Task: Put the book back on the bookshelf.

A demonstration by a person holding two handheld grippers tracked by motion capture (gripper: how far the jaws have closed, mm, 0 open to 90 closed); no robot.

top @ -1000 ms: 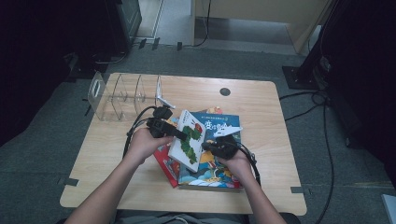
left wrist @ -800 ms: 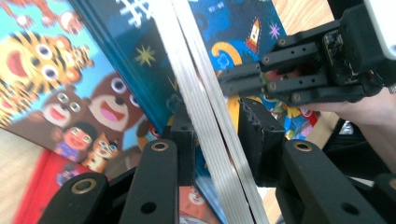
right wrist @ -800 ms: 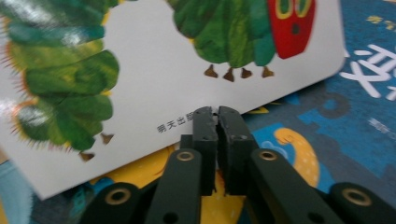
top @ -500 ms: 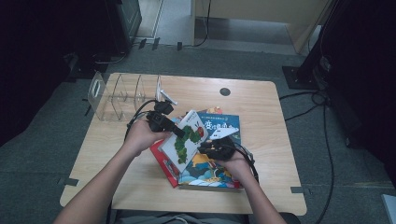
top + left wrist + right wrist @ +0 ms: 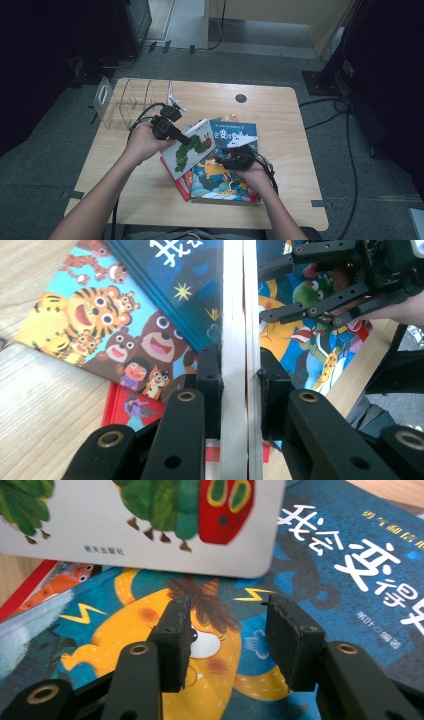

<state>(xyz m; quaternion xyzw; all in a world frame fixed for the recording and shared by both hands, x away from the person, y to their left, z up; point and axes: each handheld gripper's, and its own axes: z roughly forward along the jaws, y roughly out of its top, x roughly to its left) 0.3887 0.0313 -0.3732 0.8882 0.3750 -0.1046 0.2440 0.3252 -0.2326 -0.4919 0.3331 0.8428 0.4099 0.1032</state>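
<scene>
The caterpillar book [image 5: 192,149] is a white board book with a green caterpillar and its red head on the cover. It is held tilted above the blue book [image 5: 227,160], which lies on a red book [image 5: 181,181] on the table [image 5: 290,130]. The left gripper [image 5: 186,141] pinches its edge; the left gripper view shows the pale page edges [image 5: 240,340] pressed between both pads, which have just been closing. The right gripper [image 5: 227,630] stands spread with nothing between the pads, over the yellow monster on the blue cover; its jaws have just been opening. Compared with one second ago, the white book is now raised more to the left, and the right gripper has let go of it.
</scene>
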